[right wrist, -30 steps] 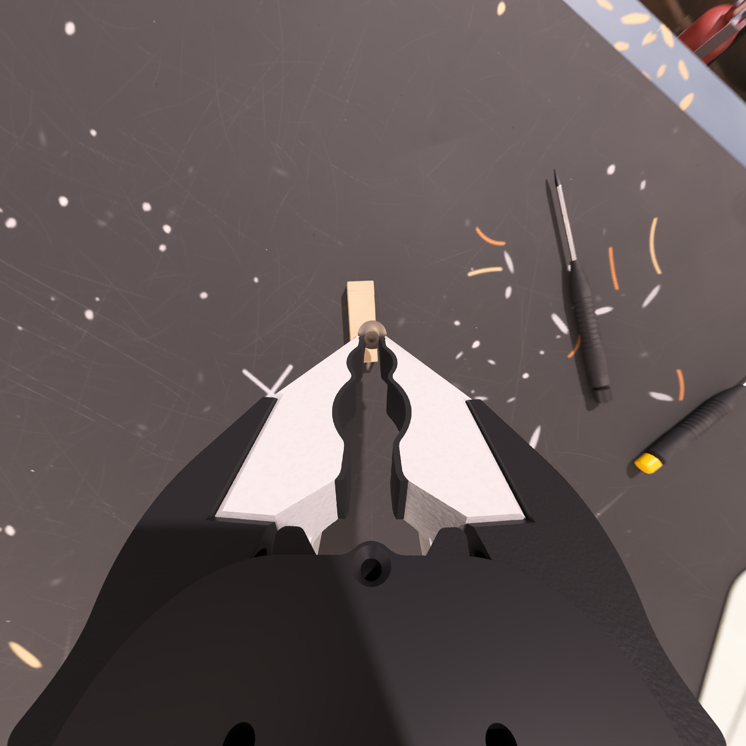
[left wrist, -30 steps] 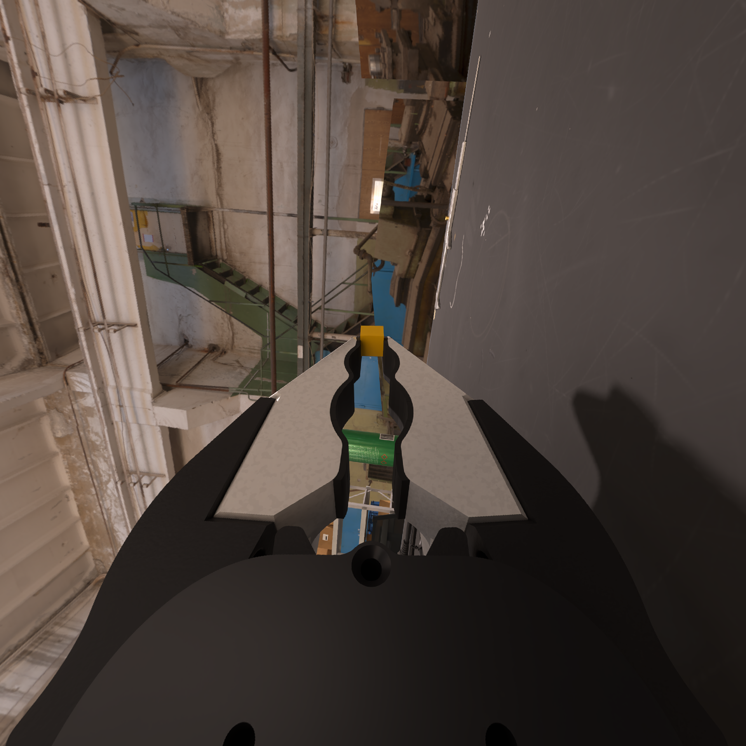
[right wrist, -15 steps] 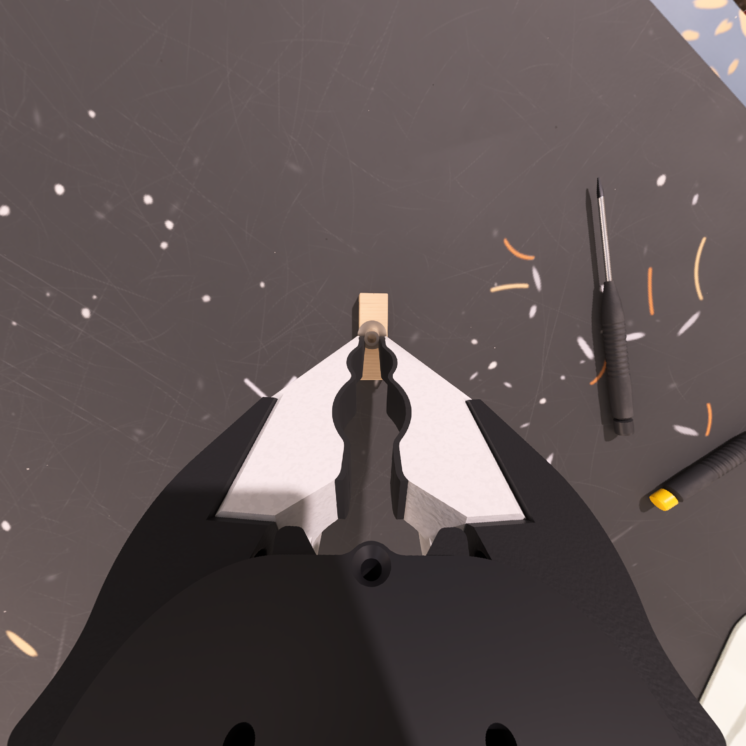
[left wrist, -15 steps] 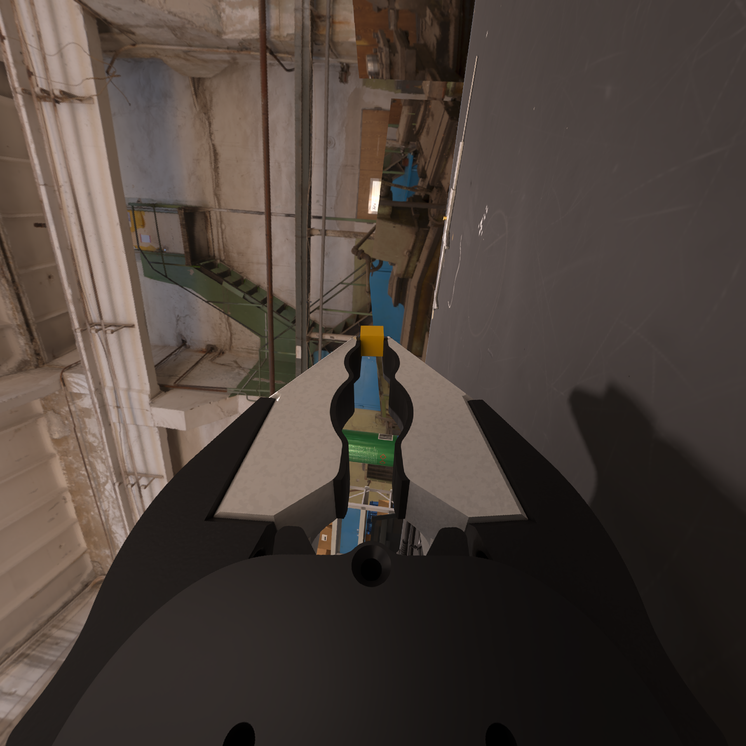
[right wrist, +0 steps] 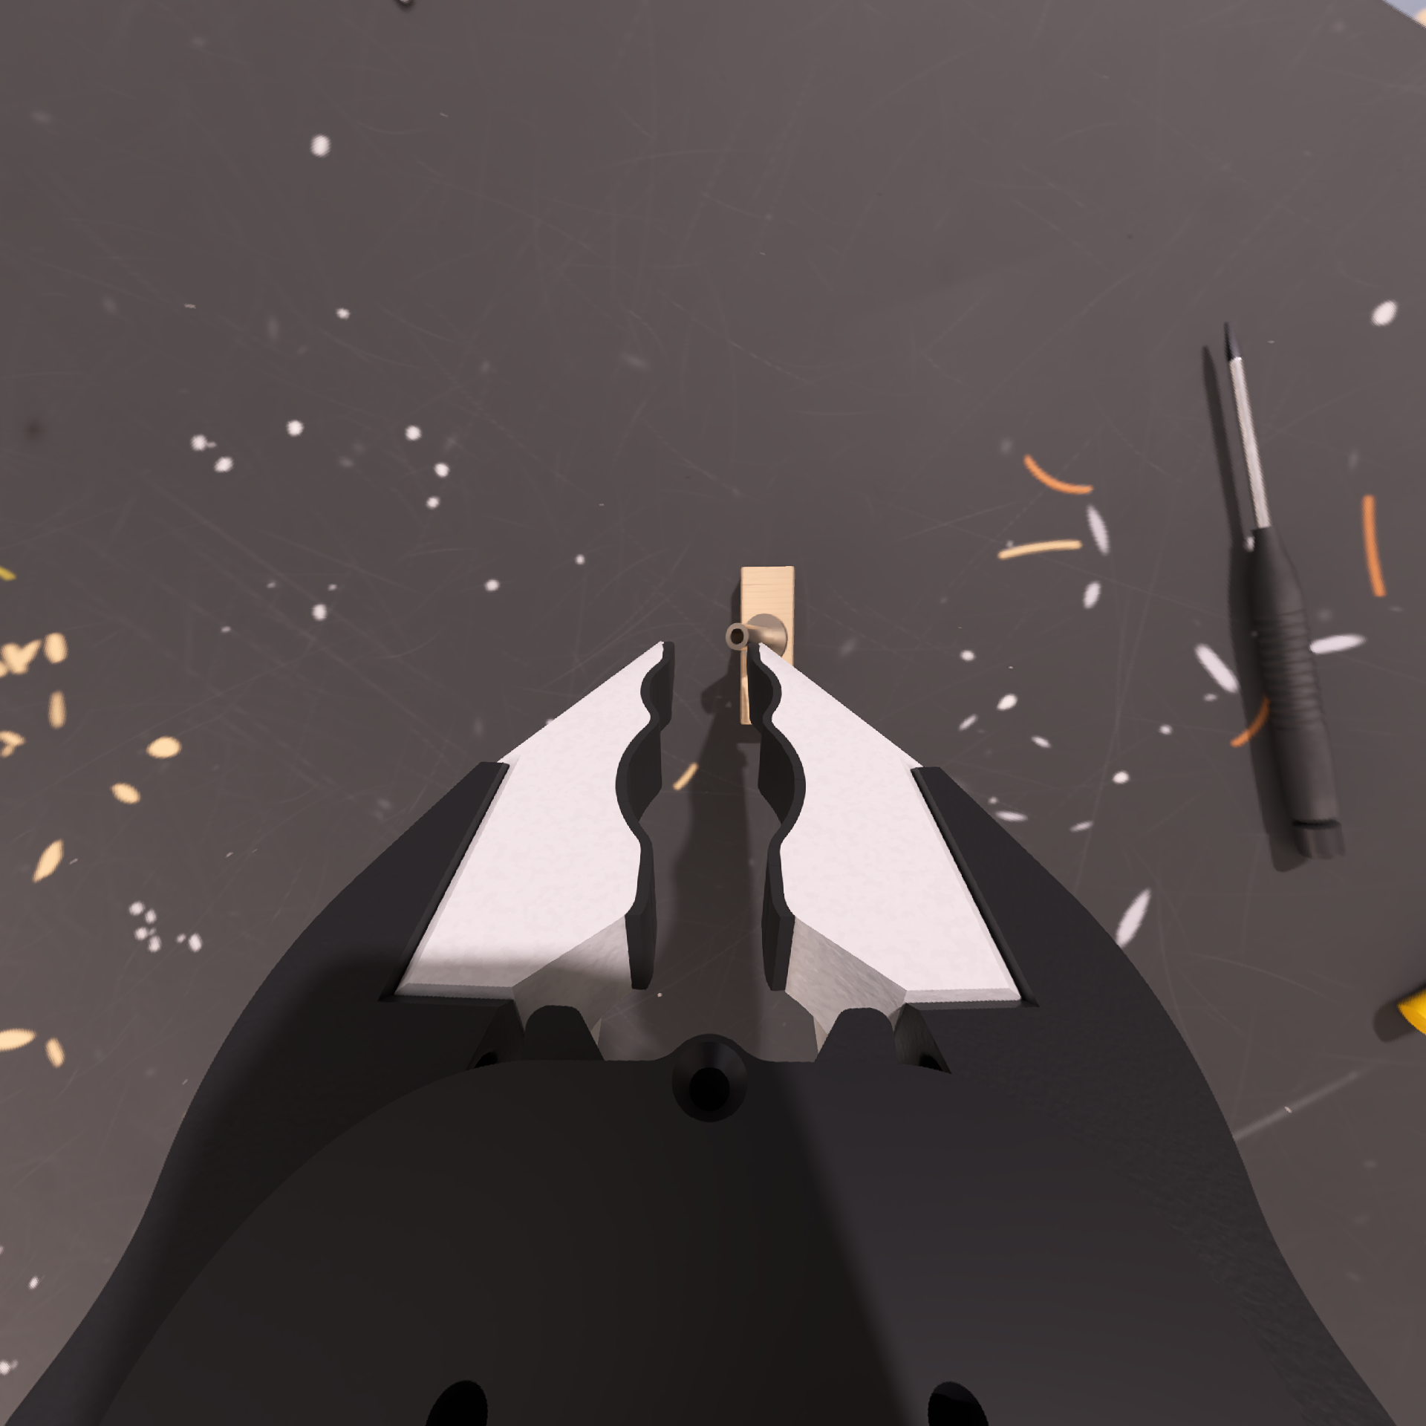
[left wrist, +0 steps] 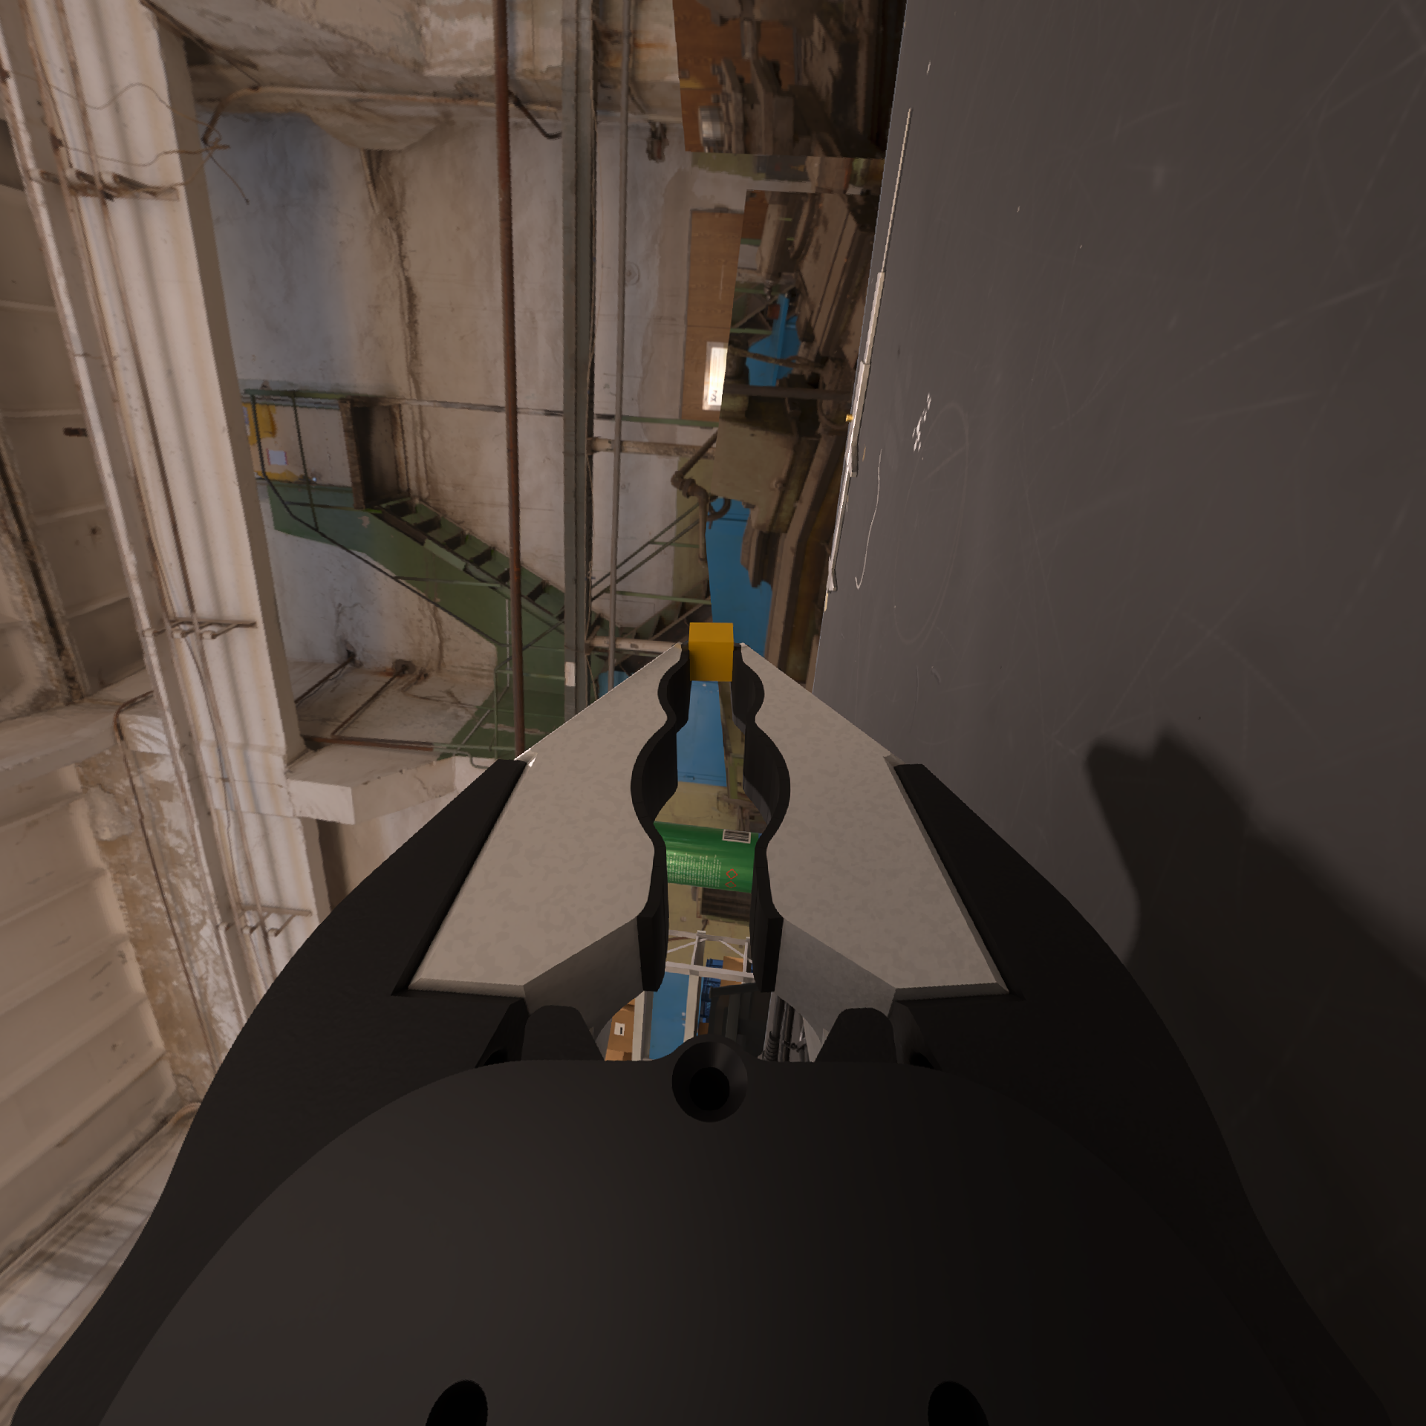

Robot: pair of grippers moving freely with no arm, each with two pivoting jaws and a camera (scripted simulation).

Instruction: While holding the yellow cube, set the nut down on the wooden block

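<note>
Left hand-held gripper (left wrist: 710, 656): jaws pinched on the yellow cube (left wrist: 710, 662), cube at the very tips, its far end poking out past them. It is turned on its side, the dark surface (left wrist: 1157, 540) filling the right of its view, a workshop hall to the left. Judgement: nothing to do here but hold firm and steady; the grip is shallow, so any jolt could cost the cube.

Right hand-held gripper (right wrist: 711, 652): jaws parted, nothing between them, looking down on the surface. The nut (right wrist: 758, 634) sits just past the tips, over the wooden block (right wrist: 767, 594). It appears to rest on the block, near the block's left edge (contact itself I cannot confirm from above).

Step in hand, as I read it: release and back off. To do it well, draw straight away from the block without sideways drift. The right finger (right wrist: 841, 772) lies very near the nut and overlaps the block's near end in the view, so a brush could tip the nut off.

Nut: small, dull tan metal, a round flange with a short tube sticking out leftward, bore visible at its end. It looks top-heavy on that perch, likely to roll.

Farther right, well apart: a black screwdriver (right wrist: 1281, 640) amid orange and white scraps, toward the surface's right edge.
</note>
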